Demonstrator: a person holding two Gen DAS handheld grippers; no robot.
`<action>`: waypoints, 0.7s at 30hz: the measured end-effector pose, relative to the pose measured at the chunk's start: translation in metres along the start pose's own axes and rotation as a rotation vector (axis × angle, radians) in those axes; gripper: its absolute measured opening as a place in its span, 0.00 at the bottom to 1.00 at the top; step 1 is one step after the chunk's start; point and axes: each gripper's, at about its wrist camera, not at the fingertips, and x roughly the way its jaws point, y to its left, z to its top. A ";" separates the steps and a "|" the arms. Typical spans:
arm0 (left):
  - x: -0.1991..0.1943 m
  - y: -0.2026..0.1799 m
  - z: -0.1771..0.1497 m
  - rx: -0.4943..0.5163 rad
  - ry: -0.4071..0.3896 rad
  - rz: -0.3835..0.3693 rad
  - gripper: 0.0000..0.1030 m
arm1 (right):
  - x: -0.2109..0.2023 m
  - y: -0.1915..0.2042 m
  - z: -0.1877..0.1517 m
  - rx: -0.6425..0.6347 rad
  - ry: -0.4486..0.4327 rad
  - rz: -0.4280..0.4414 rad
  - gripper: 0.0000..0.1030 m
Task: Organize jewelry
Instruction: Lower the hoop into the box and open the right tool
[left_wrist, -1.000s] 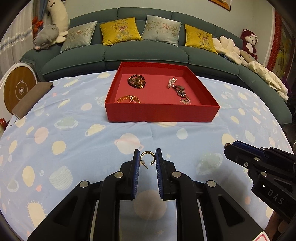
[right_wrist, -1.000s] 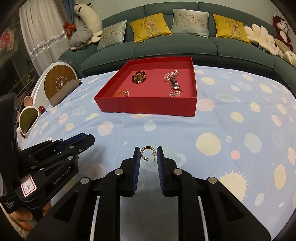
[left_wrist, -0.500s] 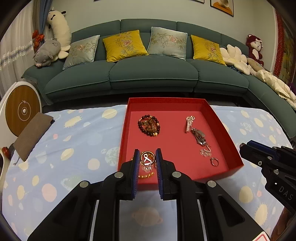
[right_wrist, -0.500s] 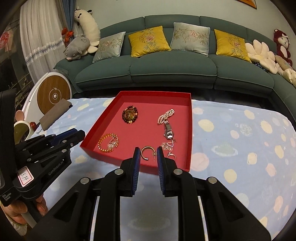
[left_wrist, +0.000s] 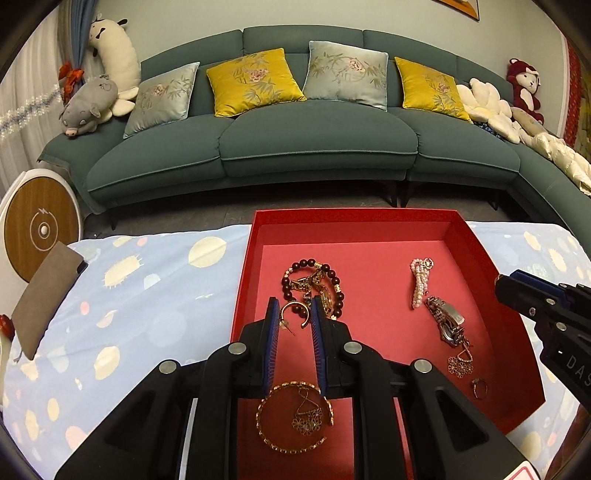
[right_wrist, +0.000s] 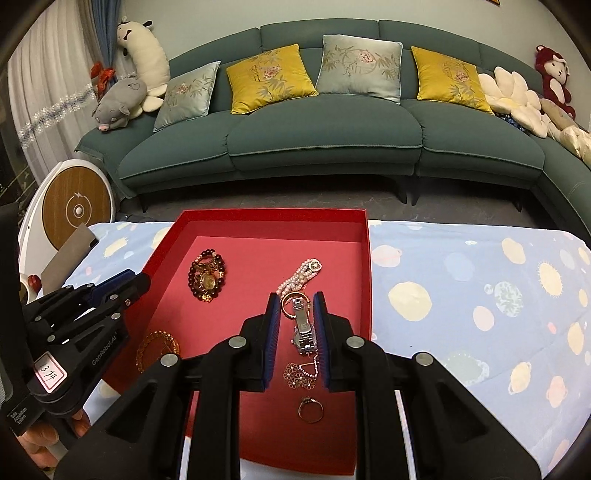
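Jaws of the left gripper (left_wrist: 293, 314) pinch a gold hoop earring (left_wrist: 294, 314) by its sides, carried above the red tray (left_wrist: 476, 240) at about 9 o'clock of its floor, over the dark beaded bracelet (left_wrist: 314, 284). Nearer the camera, at 7 o'clock, lies a gold bangle (left_wrist: 293, 417). Toward 3 o'clock lie a pearl bracelet (left_wrist: 420, 280), a silver watch (left_wrist: 445, 319) and a small ring (left_wrist: 479, 387). Jaws of the right gripper (right_wrist: 295, 312) clamp a second gold hoop earring (right_wrist: 290, 304), held above that watch. Under the tray a blue planet-print cloth (right_wrist: 461, 295) covers the surface.
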 end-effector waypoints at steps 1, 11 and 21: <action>0.003 0.000 -0.001 0.001 0.003 0.002 0.14 | 0.005 0.000 0.000 -0.005 0.004 -0.002 0.17; 0.023 -0.007 0.002 -0.007 0.030 0.000 0.14 | 0.026 -0.003 -0.001 -0.010 0.025 -0.007 0.17; 0.036 -0.004 0.000 -0.018 0.061 0.028 0.17 | 0.043 -0.001 -0.004 -0.011 0.042 -0.002 0.18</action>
